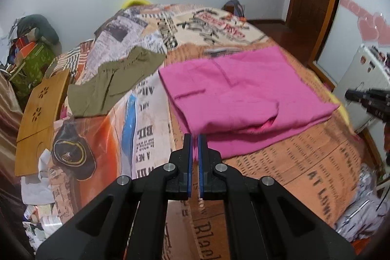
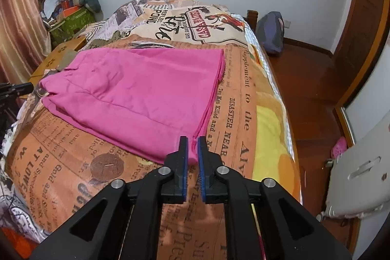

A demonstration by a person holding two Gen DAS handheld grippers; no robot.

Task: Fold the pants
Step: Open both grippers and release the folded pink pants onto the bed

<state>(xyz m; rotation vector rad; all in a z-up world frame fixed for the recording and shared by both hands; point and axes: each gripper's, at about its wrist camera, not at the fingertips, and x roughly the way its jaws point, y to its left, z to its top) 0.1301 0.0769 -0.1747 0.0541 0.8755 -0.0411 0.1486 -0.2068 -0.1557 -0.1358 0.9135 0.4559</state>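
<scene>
The pink pants (image 1: 241,91) lie folded into a rough rectangle on the printed bed cover (image 1: 304,162). My left gripper (image 1: 195,138) is just short of their near left corner, with the jaws a narrow slit apart and nothing between them. In the right wrist view the pink pants (image 2: 136,94) fill the middle of the bed. My right gripper (image 2: 192,141) stands at their near right corner, jaws slightly apart, with the pink corner showing in the gap; no grip is visible. The right gripper also shows at the right edge of the left wrist view (image 1: 365,99).
Olive-green pants (image 1: 117,82) lie spread at the left of the bed. A wooden lap table (image 1: 41,113) leans at the left side, and a dark cap (image 1: 70,150) rests near it. Wooden floor (image 2: 314,89) and a white case (image 2: 355,167) are right of the bed.
</scene>
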